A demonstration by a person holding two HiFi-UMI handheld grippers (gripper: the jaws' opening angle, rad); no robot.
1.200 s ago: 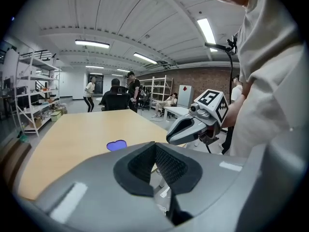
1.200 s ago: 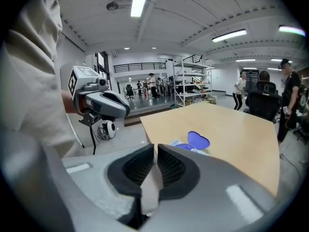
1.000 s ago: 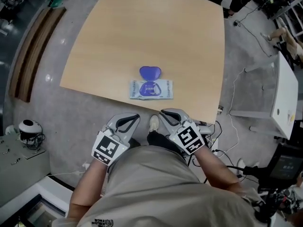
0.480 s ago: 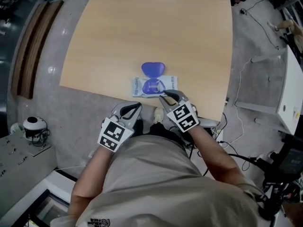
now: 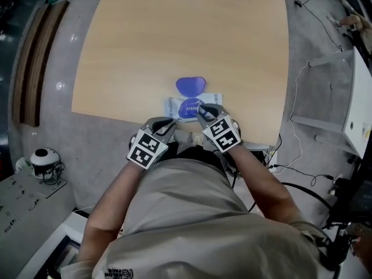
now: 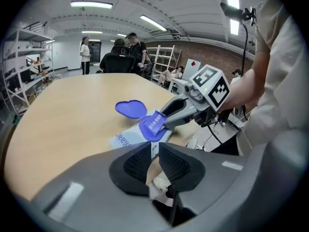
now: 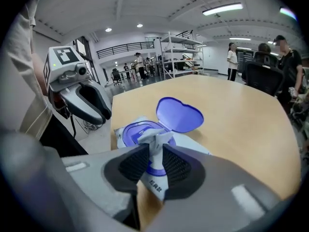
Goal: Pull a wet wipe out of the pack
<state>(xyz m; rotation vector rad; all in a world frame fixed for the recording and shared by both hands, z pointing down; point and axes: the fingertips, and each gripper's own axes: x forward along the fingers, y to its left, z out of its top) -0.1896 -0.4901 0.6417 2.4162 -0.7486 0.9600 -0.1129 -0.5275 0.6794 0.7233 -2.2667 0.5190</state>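
1 table [image 5: 174, 39] bears 1 wipe pack [image 5: 173, 104] by its near edge, with 1 purple lid [image 5: 190, 85] flipped open on the far side. 1 second ago both grippers hung over the floor; now they reach that edge. The right gripper [image 5: 201, 108] hides the pack's right part, its jaws narrow and pinching the tip of 1 white wet wipe [image 7: 155, 140]. The left gripper [image 5: 170, 122], left of the pack, has its jaws almost together on nothing. The pack's print is too blurred to read.
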